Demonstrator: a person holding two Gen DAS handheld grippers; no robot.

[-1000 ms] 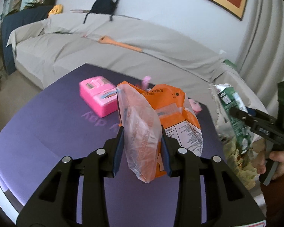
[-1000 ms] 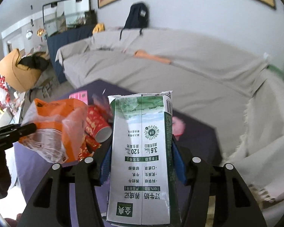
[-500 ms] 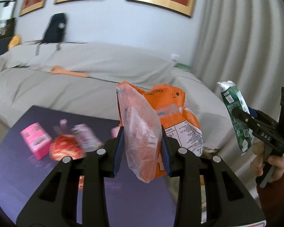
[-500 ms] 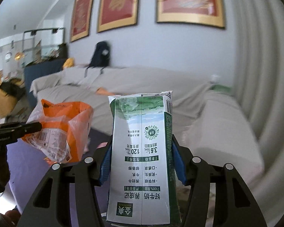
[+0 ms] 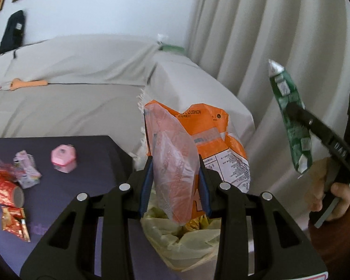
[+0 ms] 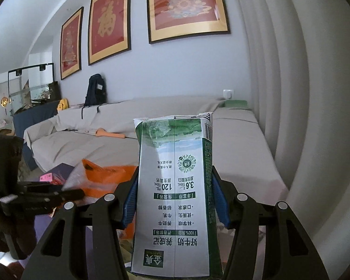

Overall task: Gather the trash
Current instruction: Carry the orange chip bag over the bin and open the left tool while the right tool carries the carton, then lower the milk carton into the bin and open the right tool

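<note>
Drop-off step: your left gripper (image 5: pixel 175 186) clamps the orange bag (image 5: pixel 198 140) above the bin liner (image 5: pixel 186 245) at 6 o'clock; your right gripper (image 6: pixel 175 200) clamps the milk carton (image 6: pixel 175 198). Next, open both over it.

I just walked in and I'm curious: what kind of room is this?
Most likely a home living room: a long sofa under a grey cover, three framed red-and-gold pictures on the wall, and floor-length curtains.

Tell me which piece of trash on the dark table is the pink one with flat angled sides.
It is the pink faceted box, nearest the table's far corner. The crumpled pale carton and the red and gold tube lie to its left.
</note>
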